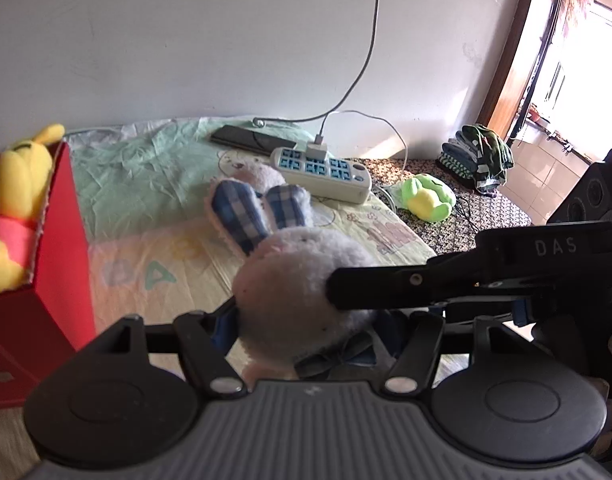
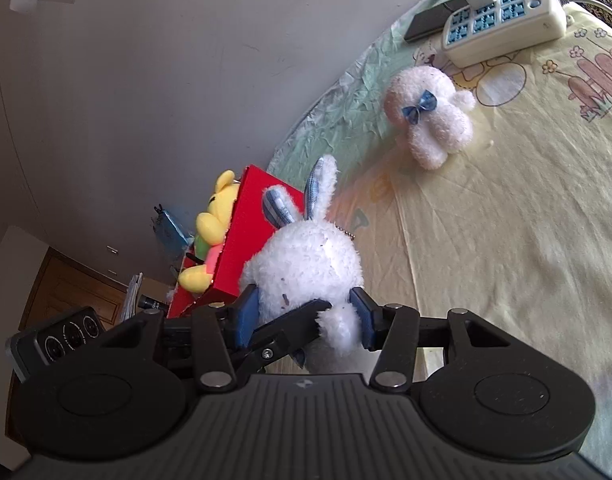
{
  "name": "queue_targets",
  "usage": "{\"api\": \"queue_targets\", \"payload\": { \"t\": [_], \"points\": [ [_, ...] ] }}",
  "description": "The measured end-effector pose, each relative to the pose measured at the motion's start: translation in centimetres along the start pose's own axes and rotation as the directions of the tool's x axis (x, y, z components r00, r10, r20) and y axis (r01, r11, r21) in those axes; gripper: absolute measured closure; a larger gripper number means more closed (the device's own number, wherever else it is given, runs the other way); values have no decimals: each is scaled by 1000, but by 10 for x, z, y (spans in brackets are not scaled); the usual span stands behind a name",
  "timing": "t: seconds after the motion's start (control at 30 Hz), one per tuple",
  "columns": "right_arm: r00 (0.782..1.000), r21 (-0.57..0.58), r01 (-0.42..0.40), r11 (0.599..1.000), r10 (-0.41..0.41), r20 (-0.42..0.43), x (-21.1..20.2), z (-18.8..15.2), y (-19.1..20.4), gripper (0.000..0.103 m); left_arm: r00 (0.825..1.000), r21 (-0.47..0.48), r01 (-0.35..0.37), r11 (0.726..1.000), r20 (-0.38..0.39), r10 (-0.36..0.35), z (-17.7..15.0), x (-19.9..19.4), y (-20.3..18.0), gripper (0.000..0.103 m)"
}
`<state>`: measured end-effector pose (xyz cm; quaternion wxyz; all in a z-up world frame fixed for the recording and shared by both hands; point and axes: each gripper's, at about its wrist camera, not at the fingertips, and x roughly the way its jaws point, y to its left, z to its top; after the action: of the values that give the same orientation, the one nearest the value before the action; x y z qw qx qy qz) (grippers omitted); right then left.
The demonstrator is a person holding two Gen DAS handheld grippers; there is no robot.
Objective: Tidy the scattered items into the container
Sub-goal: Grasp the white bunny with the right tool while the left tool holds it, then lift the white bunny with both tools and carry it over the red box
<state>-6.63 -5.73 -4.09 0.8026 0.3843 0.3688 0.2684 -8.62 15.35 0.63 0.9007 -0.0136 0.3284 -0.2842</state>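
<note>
Both claws carrying a white plush rabbit (image 2: 306, 264) toward the red box (image 1: 58, 240).
Left claw (image 1: 306, 332) and right claw (image 2: 306, 312) are clamping it; lifting clear of the rim is advisable before releasing.

The left gripper's (image 1: 306, 328) pads are mostly hidden behind the white rabbit (image 1: 302, 280). At nine o'clock the red box (image 1: 62, 240) and yellow bear (image 1: 14, 200) are cut off. The rabbit's lower body is possibly covered.

Both wrist views look closely down their tongs at one white rabbit (image 1: 302, 280).
</note>
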Motion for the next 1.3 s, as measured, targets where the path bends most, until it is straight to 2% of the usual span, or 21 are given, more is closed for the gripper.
{"api": "queue_targets", "payload": {
  "t": [0.17, 0.3, 0.43, 0.63, 0.77, 0.9, 1.07, 1.3],
  "points": [
    [998, -41, -32, 999, 35, 58, 4, -4, 28, 51, 996, 48, -20, 999, 85, 16, 17, -31, 13, 37],
    [993, -90, -61, 994, 69, 92, 17, -3, 60, 51, 990, 47, -33, 998, 139, 27, 41, -62, 41, 37],
    [989, -128, -95, 987, 108, 99, 44, -5, 97, 51, 979, 27, -78, 997, 191, 72, 48, -102, 84, 37],
    [983, -187, -168, 968, 178, 38, 119, -15, 156, 50, 957, -29, -176, 984, 229, 178, 44, -159, 166, 37],
    [977, -209, -207, 956, 213, 4, 176, -24, 186, 50, 944, -41, -241, 970, 224, 244, 42, -182, 217, 37],
    [971, -200, -236, 951, 239, -12, 227, -34, 200, 50, 945, -37, -271, 962, 180, 273, 40, -186, 264, 37],
    [976, -160, -215, 964, 216, -8, 274, -44, 202, 50, 958, -82, -245, 966, 135, 254, 38, -175, 313, 37],
    [990, -140, -138, 980, 139, -1, 306, -49, 211, 51, 957, -62, -271, 960, 87, 276, 44, -153, 342, 36]
  ]
}}
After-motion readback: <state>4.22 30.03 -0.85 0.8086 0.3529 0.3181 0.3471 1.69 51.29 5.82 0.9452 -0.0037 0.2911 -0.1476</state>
